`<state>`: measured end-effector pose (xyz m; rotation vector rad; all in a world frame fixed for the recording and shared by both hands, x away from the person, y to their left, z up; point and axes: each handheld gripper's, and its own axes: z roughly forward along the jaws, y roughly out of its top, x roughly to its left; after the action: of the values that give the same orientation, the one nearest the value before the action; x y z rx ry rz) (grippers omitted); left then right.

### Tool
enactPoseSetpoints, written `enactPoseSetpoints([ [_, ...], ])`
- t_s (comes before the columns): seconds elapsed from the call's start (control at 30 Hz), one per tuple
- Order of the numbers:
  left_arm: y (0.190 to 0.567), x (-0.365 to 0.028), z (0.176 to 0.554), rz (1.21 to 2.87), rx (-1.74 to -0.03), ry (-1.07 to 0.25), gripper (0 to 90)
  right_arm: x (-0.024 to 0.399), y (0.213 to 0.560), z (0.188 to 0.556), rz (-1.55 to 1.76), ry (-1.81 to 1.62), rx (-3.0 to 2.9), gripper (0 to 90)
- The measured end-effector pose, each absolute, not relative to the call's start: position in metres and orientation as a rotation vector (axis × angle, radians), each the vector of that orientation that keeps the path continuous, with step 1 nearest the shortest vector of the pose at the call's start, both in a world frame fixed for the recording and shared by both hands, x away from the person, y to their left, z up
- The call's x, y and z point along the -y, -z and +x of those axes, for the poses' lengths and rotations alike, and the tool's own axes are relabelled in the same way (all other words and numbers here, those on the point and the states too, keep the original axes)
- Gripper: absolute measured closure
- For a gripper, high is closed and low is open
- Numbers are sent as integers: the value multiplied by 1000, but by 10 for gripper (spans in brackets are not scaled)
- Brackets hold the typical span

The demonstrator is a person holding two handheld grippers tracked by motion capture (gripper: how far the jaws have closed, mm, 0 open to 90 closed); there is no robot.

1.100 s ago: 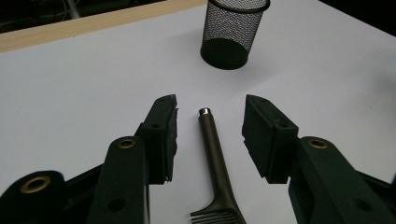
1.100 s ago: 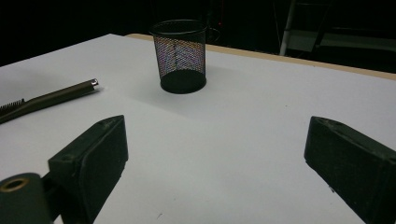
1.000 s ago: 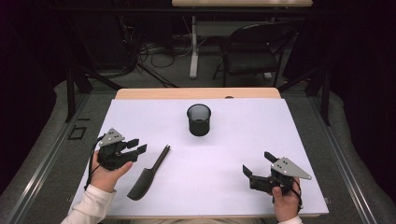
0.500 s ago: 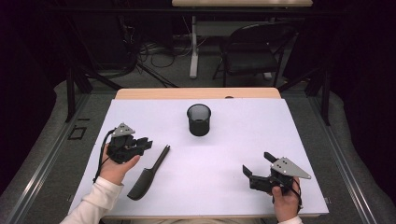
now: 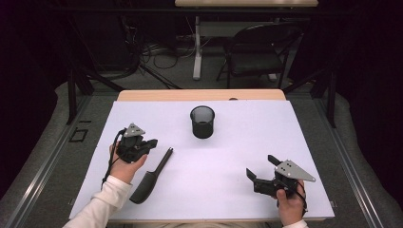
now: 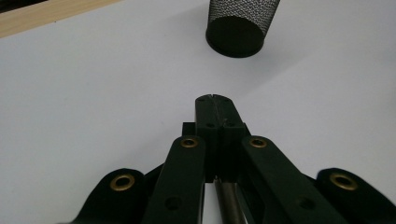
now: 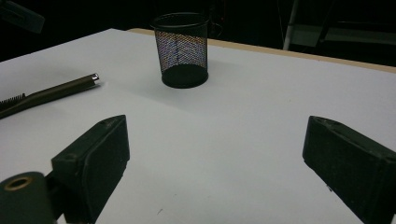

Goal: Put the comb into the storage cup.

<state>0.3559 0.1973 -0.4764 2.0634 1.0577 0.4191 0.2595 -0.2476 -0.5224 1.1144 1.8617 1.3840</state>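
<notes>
Your left tongs sit in the left-centre of the high view, clenched on nothing: in the left gripper view the two jaws meet tip to tip over bare white bench. The comb lies just right of them and below, its thin handle pointing up and right toward the cup, its toothed end toward the bottom of the frame.

The first risk is plain. If you come down on the comb with the jaws still pressed together, you will shove it across the bench instead of taking it. The surface looks smooth, so I judge the comb would slide or spin easily. Part the jaws before you descend.

The handle is narrow and lies flat. A pinch that lands off its middle could let the heavier toothed end swing down, or the handle could squirt out sideways.

The cup stands in the upper centre of the high view, upright and apart from everything. It is light mesh, I would guess, so a long comb dropped in at a slant, or a knock on the rim, could tip it.

Your right tongs hover at the lower right, jaws spread wide and holding nothing, well apart from the comb. They are no hazard where they are.

I can read no brand, label or writing on the comb, cup or tongs.
</notes>
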Motion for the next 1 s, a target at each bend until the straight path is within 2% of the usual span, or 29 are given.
enactPoseSetpoints([
  [1.0, 520, -150, 386, 2229, -1067, -321, 900, 250, 524, 261, 1122, -1384, -1880, 90],
])
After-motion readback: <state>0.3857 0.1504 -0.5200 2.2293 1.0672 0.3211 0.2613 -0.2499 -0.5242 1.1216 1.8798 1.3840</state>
